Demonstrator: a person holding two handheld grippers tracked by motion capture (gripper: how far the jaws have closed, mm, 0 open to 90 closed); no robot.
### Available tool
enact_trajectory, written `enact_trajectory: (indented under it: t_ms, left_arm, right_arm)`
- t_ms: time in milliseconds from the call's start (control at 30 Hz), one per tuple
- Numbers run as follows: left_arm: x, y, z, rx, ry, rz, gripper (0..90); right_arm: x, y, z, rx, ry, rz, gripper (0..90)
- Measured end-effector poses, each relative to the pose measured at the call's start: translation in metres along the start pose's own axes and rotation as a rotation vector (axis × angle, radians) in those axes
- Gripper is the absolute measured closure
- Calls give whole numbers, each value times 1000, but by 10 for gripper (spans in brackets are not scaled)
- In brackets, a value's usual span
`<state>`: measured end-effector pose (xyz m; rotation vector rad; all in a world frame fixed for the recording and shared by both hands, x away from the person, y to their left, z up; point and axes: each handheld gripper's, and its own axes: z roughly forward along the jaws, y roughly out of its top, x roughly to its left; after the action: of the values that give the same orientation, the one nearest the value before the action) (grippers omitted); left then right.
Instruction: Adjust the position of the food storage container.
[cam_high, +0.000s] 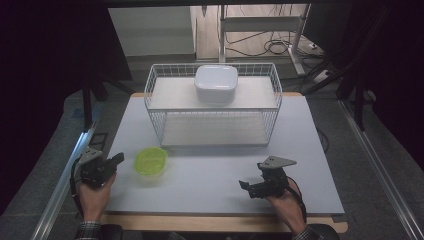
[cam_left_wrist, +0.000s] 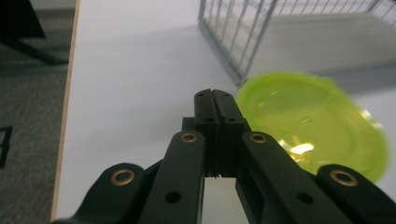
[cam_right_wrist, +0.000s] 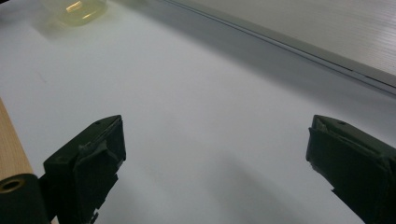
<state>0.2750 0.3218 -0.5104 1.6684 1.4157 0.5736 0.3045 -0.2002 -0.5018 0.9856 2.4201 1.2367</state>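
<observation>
Left gripper (cam_left_wrist: 212, 93) resting near-left, jaws together, beside green bowl (cam_high: 150, 160); right gripper (cam_high: 250, 188) hovering near-right, jaws apart.

A white lidded container (cam_high: 216, 83) sits on the upper shelf of the wire rack (cam_high: 155, 107) at my twelve o'clock. A green bowl (cam_high: 150, 160) rests on the table (cam_high: 210, 170) at my ten o'clock, near the rack's front corner.

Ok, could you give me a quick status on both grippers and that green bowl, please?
Left gripper shut, empty. Right gripper open, empty. Green bowl on table beside left gripper, nothing in the way.
</observation>
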Motion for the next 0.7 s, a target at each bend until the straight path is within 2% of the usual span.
enact_trajectory:
  t_ms: [300,467,700]
  left_arm:
    - [-4,-4,26,112,-35,14,898]
    - [-5,-9,32,139,-80,-5,898]
    - [-9,-12,38,167,-115,-3,898]
  right_arm:
    - [1,-1,2,12,-1,-4,53]
    - [2,-1,2,18,-1,-7,56]
    - [3,-1,3,25,-3,-11,58]
